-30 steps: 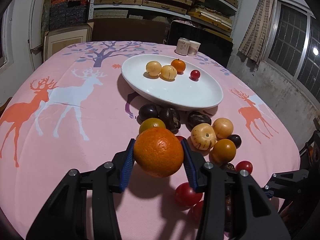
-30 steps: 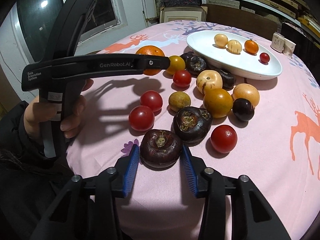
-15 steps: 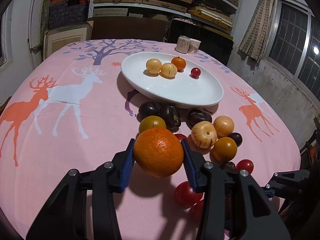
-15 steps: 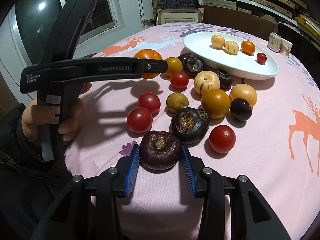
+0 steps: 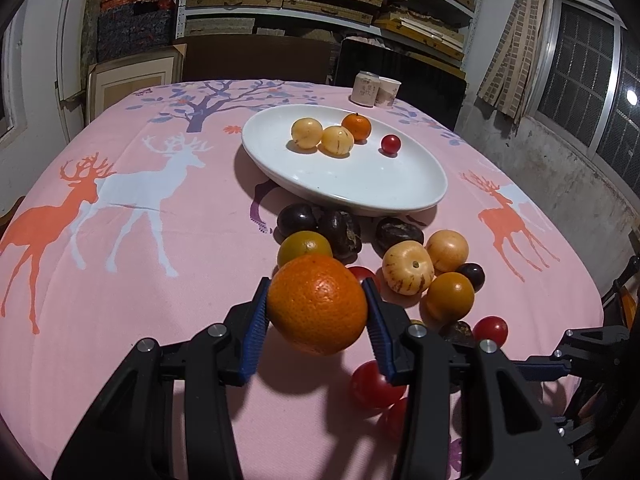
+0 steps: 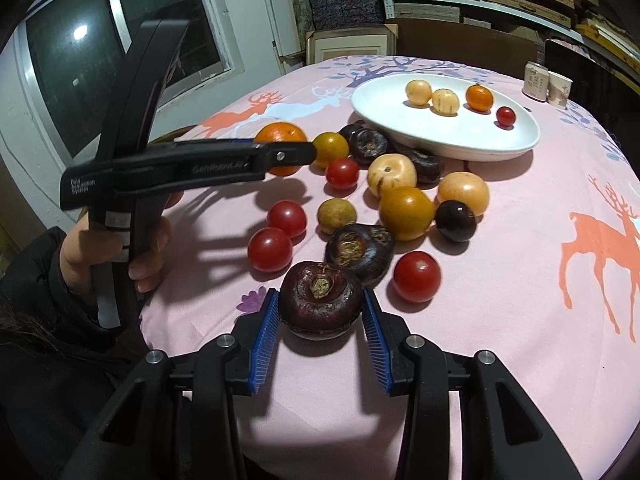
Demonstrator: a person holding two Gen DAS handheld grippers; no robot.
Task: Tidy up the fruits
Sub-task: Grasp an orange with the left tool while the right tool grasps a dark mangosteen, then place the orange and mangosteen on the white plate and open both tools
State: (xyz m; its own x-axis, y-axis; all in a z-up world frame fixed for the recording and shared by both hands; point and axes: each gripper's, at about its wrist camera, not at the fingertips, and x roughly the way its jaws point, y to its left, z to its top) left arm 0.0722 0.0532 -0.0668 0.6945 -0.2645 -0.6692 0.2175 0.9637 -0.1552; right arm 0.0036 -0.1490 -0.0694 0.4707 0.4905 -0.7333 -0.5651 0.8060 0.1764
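Left gripper [image 5: 317, 316] clamps the orange [image 5: 317, 304], lifted clear of the cloth [image 5: 160, 272]. Right gripper [image 6: 319, 322] pinches a dark fruit [image 6: 320, 305] between blue pads, partly closed. Loose fruit pile at 12 o'clock; white plate [image 6: 400, 120] beyond, toward 1

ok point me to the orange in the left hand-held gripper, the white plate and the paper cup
orange [image 5: 317, 304], left wrist view, middle of its peel
white plate [image 5: 360, 184], left wrist view, bare inside near the front
paper cup [image 5: 387, 92], left wrist view, its side wall
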